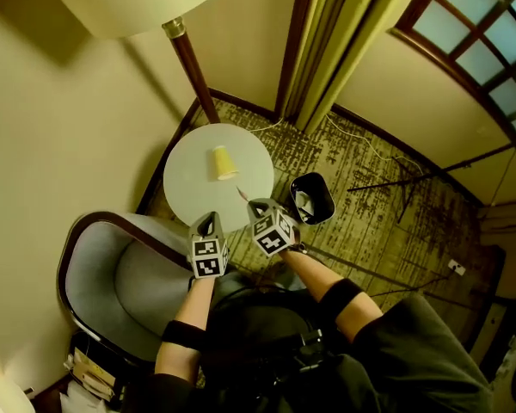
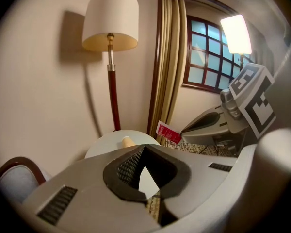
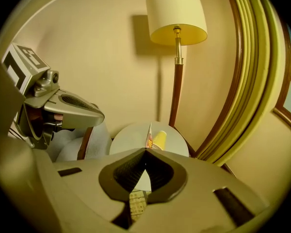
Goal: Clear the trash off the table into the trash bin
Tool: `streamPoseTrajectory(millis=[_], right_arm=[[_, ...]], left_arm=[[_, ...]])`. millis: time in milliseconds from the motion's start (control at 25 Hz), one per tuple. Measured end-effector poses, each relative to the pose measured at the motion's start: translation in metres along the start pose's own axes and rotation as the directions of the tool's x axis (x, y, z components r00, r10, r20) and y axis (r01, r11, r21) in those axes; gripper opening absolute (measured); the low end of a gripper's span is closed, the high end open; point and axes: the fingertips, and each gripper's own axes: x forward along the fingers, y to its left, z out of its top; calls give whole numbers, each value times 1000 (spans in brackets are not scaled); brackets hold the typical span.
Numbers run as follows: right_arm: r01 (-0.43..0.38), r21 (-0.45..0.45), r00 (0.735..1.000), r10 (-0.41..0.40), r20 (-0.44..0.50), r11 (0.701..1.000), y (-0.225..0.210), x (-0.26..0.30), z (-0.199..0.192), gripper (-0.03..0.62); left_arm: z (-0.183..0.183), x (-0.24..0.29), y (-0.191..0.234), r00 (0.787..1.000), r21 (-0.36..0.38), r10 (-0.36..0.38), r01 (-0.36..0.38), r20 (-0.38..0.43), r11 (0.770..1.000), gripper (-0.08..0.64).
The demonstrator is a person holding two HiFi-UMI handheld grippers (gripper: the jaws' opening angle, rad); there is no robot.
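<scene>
packet (image 2: 169, 132): right gripper (image 3: 145, 149) fingers pinching its thin edge; risking slipping free short of trash bin (image 1: 325, 194)
left gripper (image 2: 144, 146): fingers clenched, carrying nothing

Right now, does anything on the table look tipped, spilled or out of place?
Only the yellow paper cup: it lies on its side on the round table, with no spill visible. The trash bin beside it stands upright.

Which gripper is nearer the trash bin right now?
Right. In the head view the right gripper, shut on a small packet, sits just left of the trash bin; the left gripper is further left, by the near edge of the round table.
</scene>
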Motion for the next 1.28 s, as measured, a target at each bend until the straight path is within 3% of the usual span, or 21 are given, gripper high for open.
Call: streamPoseTrajectory(millis=[200,360,600,840,1040,1280], right_arm=[[114,105,993,-116,7,988,-45,-32,-26,12],[218,213,976,-217,-29,952,-97,-66,-68,12],[382,359,922,-376,-89,852,-161,-131,-146,12],[458,428,886,-441,-144,779,-188,-184,-209,12],[473,436,877,-454,-156,765,-204,-191,-227,12],[457,458,887,-428,-174,762,-221,-161,-252,12]], left_arm=[[20,20,-50,993,111,-116,118,-19,987,2],[35,50,-108,975,208,-220,224,-42,952,2],[45,78,-217,914,324,-397,402,-84,856,2],[49,80,-309,851,379,-511,515,-120,769,2],[46,94,-330,839,403,-526,533,-139,744,2],[24,129,-339,831,386,-520,554,-200,737,2]])
